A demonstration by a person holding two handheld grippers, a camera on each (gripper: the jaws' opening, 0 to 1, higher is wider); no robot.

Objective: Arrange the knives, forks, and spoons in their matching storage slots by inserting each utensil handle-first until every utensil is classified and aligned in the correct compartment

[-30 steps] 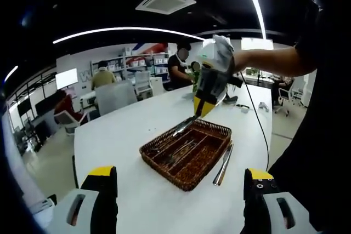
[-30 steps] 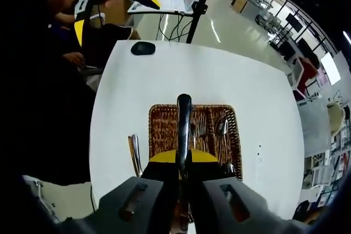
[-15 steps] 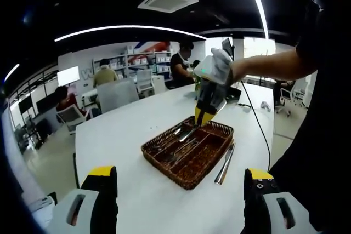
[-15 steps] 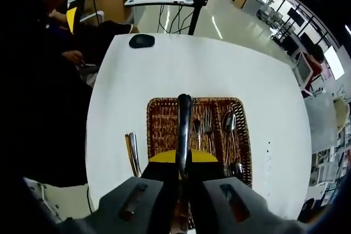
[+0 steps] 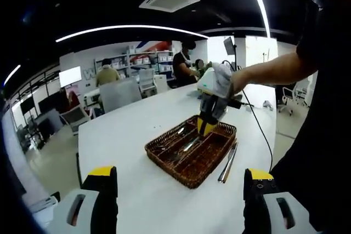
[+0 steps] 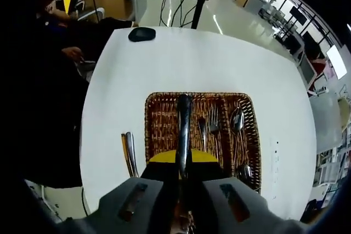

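A brown wicker basket (image 6: 148,135) with three long slots lies on the white table (image 6: 219,64). Forks (image 6: 211,127) lie in its middle slot and spoons (image 6: 237,121) in its right slot. My right gripper (image 6: 184,163) is shut on a steel knife (image 6: 184,127) that points forward over the left slot. Two more knives (image 6: 128,154) rest on the table left of the basket. In the left gripper view the right gripper (image 5: 210,118) hangs low over the far end of the basket (image 5: 167,164). My left gripper (image 5: 180,175) stands open near the table's edge, holding nothing.
A black mouse (image 6: 141,34) sits at the far table edge, with a stand and cables behind it. The two loose knives (image 5: 227,161) lie right of the basket in the left gripper view. People sit at desks across the room. Bare table (image 5: 126,135) surrounds the basket.
The right gripper has come down with the knife to just over the basket's far end, and the basket looks larger in its view. The left gripper has stayed put and open.
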